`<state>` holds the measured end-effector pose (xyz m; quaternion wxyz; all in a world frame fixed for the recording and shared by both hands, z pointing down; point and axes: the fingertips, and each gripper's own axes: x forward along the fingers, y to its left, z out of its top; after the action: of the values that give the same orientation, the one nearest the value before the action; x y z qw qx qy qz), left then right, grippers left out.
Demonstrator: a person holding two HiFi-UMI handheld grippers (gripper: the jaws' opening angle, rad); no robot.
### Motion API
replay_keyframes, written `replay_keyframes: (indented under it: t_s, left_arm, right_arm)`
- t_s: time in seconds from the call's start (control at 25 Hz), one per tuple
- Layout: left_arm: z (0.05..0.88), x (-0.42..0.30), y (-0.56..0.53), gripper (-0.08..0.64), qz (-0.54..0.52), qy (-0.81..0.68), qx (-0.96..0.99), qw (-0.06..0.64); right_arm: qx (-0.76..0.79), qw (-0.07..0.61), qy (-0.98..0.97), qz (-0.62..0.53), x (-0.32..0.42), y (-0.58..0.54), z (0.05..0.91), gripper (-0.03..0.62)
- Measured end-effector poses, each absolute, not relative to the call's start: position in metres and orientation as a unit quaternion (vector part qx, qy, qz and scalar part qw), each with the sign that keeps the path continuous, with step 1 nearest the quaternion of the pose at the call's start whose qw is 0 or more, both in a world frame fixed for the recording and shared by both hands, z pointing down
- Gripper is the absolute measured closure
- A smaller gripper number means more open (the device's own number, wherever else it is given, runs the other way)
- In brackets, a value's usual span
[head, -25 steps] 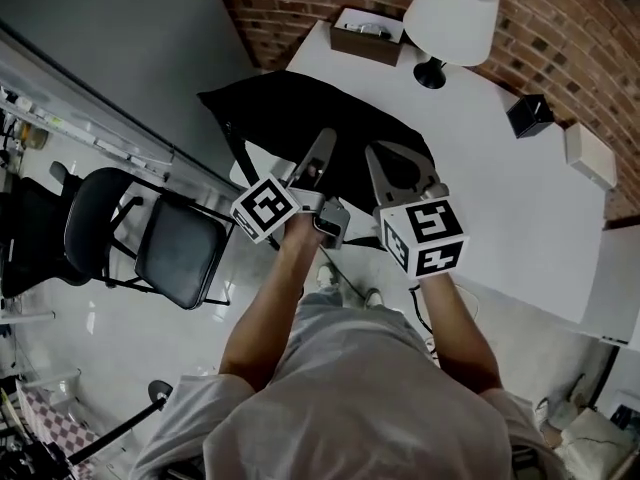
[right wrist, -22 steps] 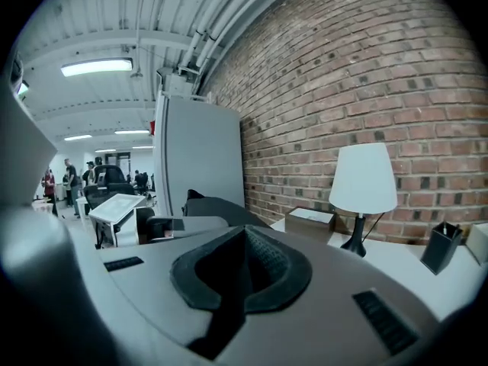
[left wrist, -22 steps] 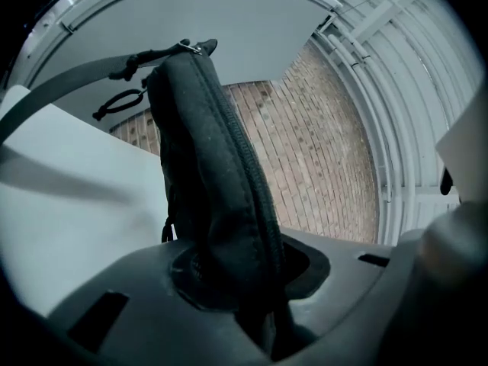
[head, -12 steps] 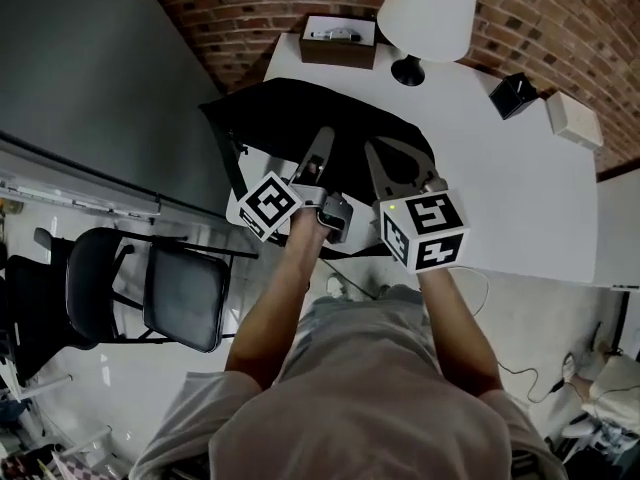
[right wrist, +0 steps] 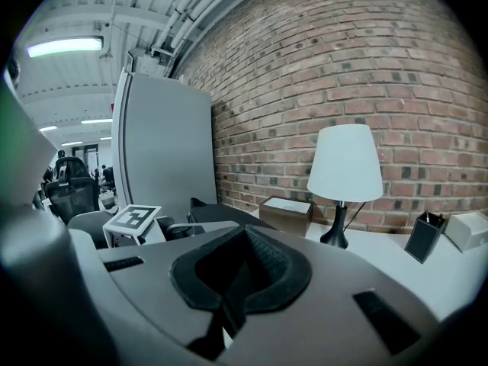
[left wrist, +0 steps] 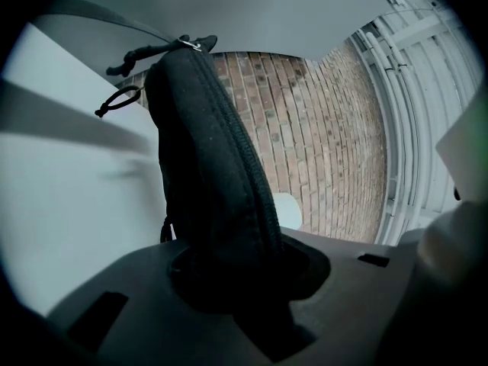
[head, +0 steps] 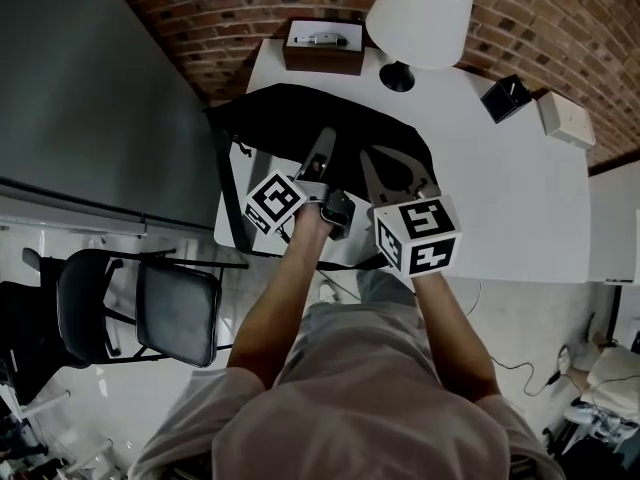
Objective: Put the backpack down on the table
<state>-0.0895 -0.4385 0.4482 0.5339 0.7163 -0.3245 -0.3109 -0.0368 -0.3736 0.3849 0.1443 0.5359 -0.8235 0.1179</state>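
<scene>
The black backpack (head: 300, 128) lies draped over the left end of the white table (head: 500, 198), its straps hanging past the near edge. My left gripper (head: 322, 140) is shut on a thick zipped fold of it, which stands up between the jaws in the left gripper view (left wrist: 206, 166). My right gripper (head: 395, 168) sits at the pack's right end. In the right gripper view its jaws (right wrist: 240, 273) are nearly together with a thin black strip, apparently a strap, pinched in the seam. The pack's body (right wrist: 217, 213) shows beyond, to the left.
A white lamp (head: 420, 18) and a brown box (head: 322, 48) stand at the table's far edge by the brick wall. A black holder (head: 503, 98) and a small white box (head: 565, 118) sit at the right. A black chair (head: 170, 313) is on the floor left.
Both grippers and the backpack have travelled further over the table and lower. More of the pack now rests on the tabletop. Neither grip has altered.
</scene>
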Motion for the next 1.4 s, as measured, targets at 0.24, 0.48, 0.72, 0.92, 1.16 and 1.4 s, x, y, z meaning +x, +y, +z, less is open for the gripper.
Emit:
replay_keyframes:
  t_s: [0.24, 0.48, 0.72, 0.92, 1.16, 1.4]
  left_arm:
    - [0.471, -0.076, -0.460, 0.460, -0.310, -0.343, 0.703, 0.541]
    - [0.485, -0.071, -0.479, 0.460, -0.318, -0.351, 0.693, 0.543]
    - [0.492, -0.069, -0.486, 0.460, -0.320, -0.351, 0.692, 0.544]
    - [0.499, -0.068, -0.481, 0.460, -0.311, -0.349, 0.697, 0.544]
    - [0.511, -0.072, -0.471, 0.460, -0.311, -0.344, 0.691, 0.555]
    - [0.522, -0.076, -0.464, 0.460, -0.328, -0.334, 0.680, 0.564]
  right_arm:
    - [0.515, 0.159, -0.834, 0.118, -0.030, -0.399, 0.401, 0.591]
    - [0.492, 0.171, -0.843, 0.135, -0.025, -0.422, 0.417, 0.591]
    - [0.476, 0.173, -0.850, 0.147, -0.027, -0.432, 0.424, 0.591]
    - [0.472, 0.174, -0.850, 0.154, -0.029, -0.433, 0.430, 0.591]
    - [0.466, 0.174, -0.852, 0.160, -0.037, -0.424, 0.438, 0.591]
    - [0.464, 0.184, -0.850, 0.167, -0.043, -0.414, 0.451, 0.591]
